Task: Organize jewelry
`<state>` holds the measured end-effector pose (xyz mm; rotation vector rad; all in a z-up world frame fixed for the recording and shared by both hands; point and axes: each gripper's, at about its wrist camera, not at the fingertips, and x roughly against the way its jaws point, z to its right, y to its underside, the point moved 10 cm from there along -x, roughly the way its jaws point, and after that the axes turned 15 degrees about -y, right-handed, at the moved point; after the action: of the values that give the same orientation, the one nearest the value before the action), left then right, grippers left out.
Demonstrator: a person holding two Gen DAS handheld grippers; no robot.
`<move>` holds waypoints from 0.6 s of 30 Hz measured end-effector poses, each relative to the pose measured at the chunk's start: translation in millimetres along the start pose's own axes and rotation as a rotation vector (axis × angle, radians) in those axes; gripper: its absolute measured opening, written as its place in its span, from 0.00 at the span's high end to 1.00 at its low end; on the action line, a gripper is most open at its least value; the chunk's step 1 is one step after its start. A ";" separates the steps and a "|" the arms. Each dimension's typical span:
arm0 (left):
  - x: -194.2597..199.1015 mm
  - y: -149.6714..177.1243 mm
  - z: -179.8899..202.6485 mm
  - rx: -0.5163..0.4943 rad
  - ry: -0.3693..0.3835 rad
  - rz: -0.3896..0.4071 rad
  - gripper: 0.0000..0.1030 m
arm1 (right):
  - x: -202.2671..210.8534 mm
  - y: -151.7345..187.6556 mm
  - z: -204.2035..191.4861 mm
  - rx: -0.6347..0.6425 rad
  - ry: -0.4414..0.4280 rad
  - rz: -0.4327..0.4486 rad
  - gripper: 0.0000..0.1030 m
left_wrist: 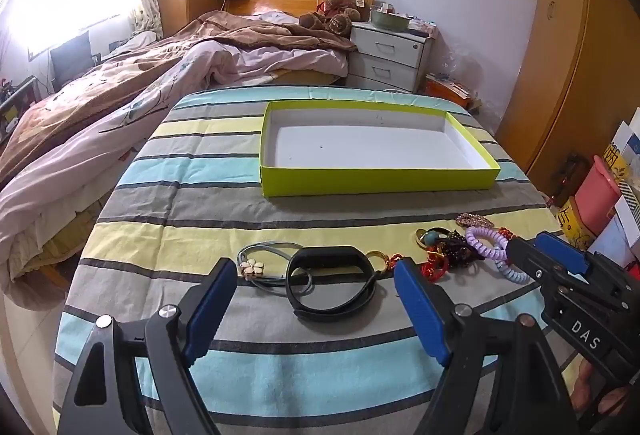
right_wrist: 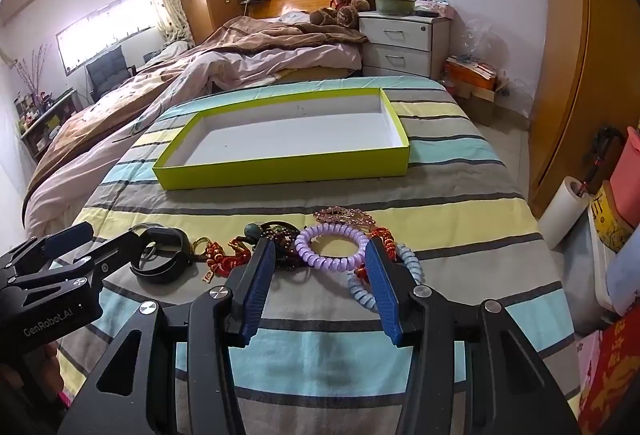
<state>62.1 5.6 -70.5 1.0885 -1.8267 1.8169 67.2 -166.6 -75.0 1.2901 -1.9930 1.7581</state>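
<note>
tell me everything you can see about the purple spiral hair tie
The purple spiral hair tie is a glossy, plastic-looking lilac coil closed into a ring, lying flat on the striped bedspread in front of the empty green box. It sits between the open right gripper's fingers; whether they touch it is unclear. It rests against dark beads, a red ornament and a pale blue coil tie.

We see striped cloth-covered surface (left_wrist: 200,195). On it, far side: shallow lime-green box (left_wrist: 376,182), white inside, empty. Near side, in row: grey flower cord (left_wrist: 256,267), black wristband (left_wrist: 332,281), red-and-dark bead heap (left_wrist: 444,255), purple coil band (right_wrist: 330,245), blue coil band (right_wrist: 412,263).
</note>
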 end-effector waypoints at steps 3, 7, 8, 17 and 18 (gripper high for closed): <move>1.4 -0.5 0.5 0.000 -0.002 0.001 0.22 | -0.6 0.4 0.6 0.002 0.000 -0.003 0.54; 0.9 0.7 0.0 0.004 -0.002 0.000 0.22 | -0.2 0.3 1.2 0.001 0.001 -0.002 0.54; 1.0 0.9 -0.2 0.005 -0.002 0.000 0.22 | -0.3 0.5 1.4 0.001 0.001 -0.003 0.54; 0.9 1.6 -0.4 0.005 -0.001 -0.002 0.22 | 0.8 0.6 1.4 -0.001 0.003 -0.001 0.54; 0.9 1.7 -0.2 0.004 -0.002 -0.002 0.22 | 1.2 0.7 1.4 0.000 0.003 -0.001 0.54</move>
<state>60.2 5.4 -71.0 1.0934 -1.8230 1.8200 66.5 -168.5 -75.1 1.2876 -1.9907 1.7586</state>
